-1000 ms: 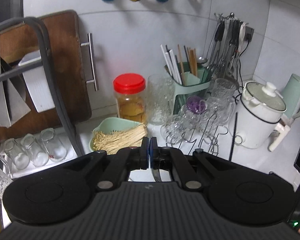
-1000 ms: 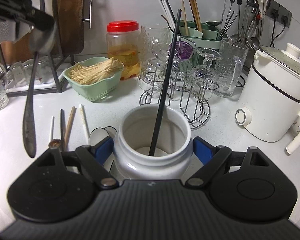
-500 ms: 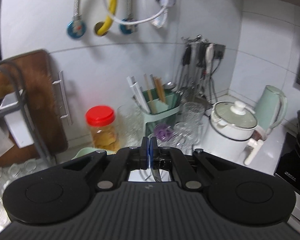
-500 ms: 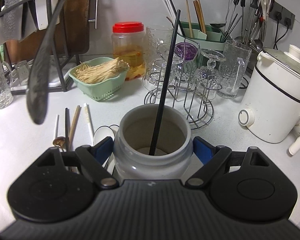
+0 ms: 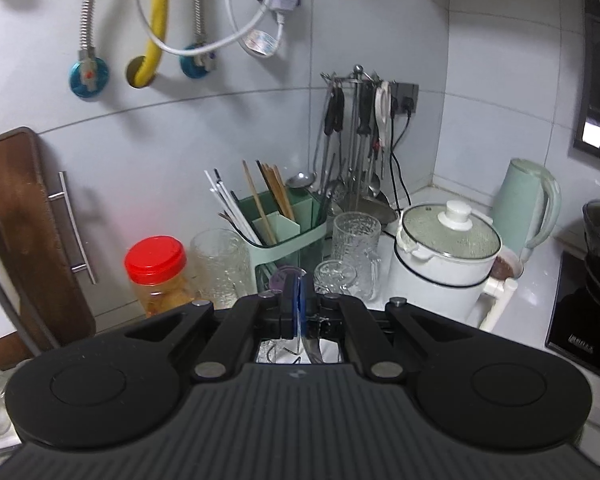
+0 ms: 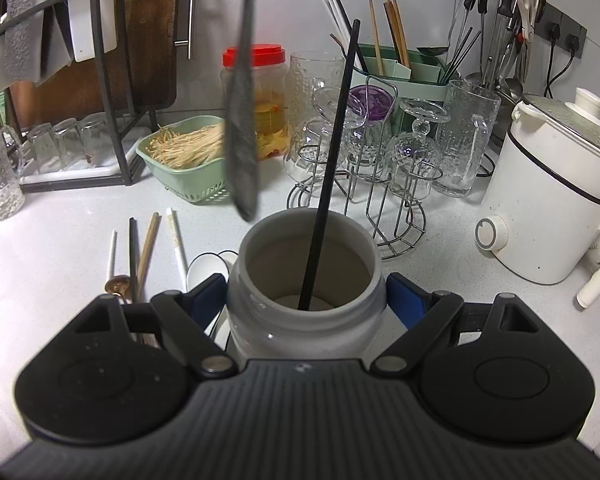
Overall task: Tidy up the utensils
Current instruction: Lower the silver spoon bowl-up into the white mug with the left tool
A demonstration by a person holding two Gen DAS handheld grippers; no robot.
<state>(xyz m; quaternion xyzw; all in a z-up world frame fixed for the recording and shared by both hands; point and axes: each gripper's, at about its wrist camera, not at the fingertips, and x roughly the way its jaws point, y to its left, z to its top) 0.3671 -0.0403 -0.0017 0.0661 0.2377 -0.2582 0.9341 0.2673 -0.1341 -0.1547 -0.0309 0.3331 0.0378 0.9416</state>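
My right gripper [image 6: 306,294] is shut on a grey-white ceramic jar [image 6: 300,332] that stands on the white counter. A black chopstick [image 6: 332,160] leans inside it. A grey metal spoon [image 6: 242,128] hangs handle-down just above the jar's left rim. My left gripper [image 5: 296,304] is shut on that spoon; a bit of the spoon [image 5: 313,354] shows under the pads. Left of the jar, loose chopsticks [image 6: 148,248], a small copper spoon [image 6: 116,284] and a white spoon [image 6: 206,266] lie on the counter.
A green basket of sticks [image 6: 188,156] and a red-lidded jar [image 6: 256,100] stand behind the jar. A wire rack of glasses [image 6: 380,152], a green utensil caddy [image 6: 400,68], a white cooker [image 6: 552,200] and a black dish rack [image 6: 100,80] line the back.
The spoon in my left gripper has swung from the left edge across to just over the jar. The left view has risen and turned right. My right gripper and the jar stayed still.
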